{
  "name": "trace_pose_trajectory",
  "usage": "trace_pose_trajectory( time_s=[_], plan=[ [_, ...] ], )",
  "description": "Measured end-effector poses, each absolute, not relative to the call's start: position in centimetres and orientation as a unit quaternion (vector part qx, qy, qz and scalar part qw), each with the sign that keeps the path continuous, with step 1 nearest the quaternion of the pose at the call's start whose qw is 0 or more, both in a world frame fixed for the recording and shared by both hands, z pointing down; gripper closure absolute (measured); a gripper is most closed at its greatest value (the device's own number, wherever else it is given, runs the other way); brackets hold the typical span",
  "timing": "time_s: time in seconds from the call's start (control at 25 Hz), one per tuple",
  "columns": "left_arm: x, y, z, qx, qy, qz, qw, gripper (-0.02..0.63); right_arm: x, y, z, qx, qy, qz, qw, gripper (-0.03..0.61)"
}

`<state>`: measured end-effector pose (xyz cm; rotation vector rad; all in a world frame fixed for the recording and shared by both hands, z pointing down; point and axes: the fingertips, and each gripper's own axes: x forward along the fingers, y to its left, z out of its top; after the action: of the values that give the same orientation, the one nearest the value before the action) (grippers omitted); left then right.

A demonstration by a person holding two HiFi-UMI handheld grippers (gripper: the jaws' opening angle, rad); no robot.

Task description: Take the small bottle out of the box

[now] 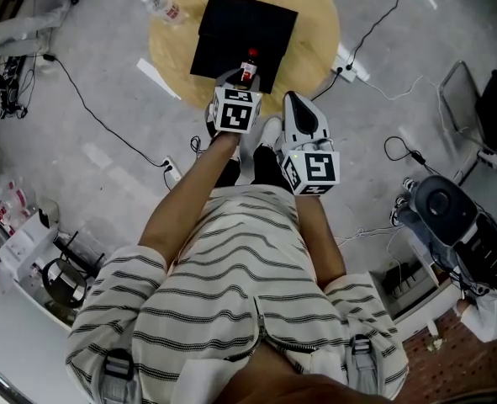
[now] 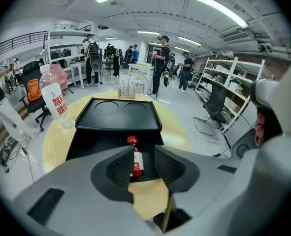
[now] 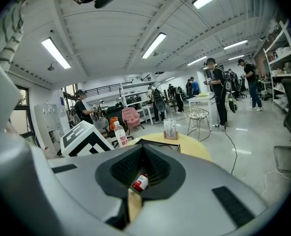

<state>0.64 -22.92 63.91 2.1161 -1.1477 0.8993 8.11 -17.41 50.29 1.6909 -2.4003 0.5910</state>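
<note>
1 small bottle in 1 box, left gripper jaws apart, right gripper jaws together

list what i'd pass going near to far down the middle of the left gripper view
left gripper with jaws apart → small bottle → raised box lid → small rack → people standing beyond

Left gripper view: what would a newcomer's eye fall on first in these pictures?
A small red bottle stands in the open black box on the round wooden table, just ahead of the left gripper, whose jaws stand apart. A clear water bottle stands at the table's left side.
</note>
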Motion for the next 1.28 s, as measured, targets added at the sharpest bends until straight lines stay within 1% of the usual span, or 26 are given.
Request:
trace_pose_trajectory(
  time_s=[0.12,0.4,0.64,1.28],
  plan=[
    [1.0,-23.6,64.6,0.783,-0.43,0.348,0.285,0.451,8.4,-17.8,50.7,0.562,-0.799,0.201,0.076,0.56],
    [1.0,-24.6,67.1,0.767,-0.429,0.376,0.294,0.42,8.4,-18.3,51.9,0.558,-0.799,0.212,0.08,0.56],
    [0.9,-25.1,69.3,0.752,-0.424,0.398,0.311,0.408,8.4,-18.7,52.1,0.555,-0.799,0.214,0.086,0.561],
    [1.1,-26.1,72.9,0.724,-0.413,0.438,0.336,0.408,9.1,-19.1,53.7,0.556,-0.792,0.231,0.1,0.56]
  ],
)
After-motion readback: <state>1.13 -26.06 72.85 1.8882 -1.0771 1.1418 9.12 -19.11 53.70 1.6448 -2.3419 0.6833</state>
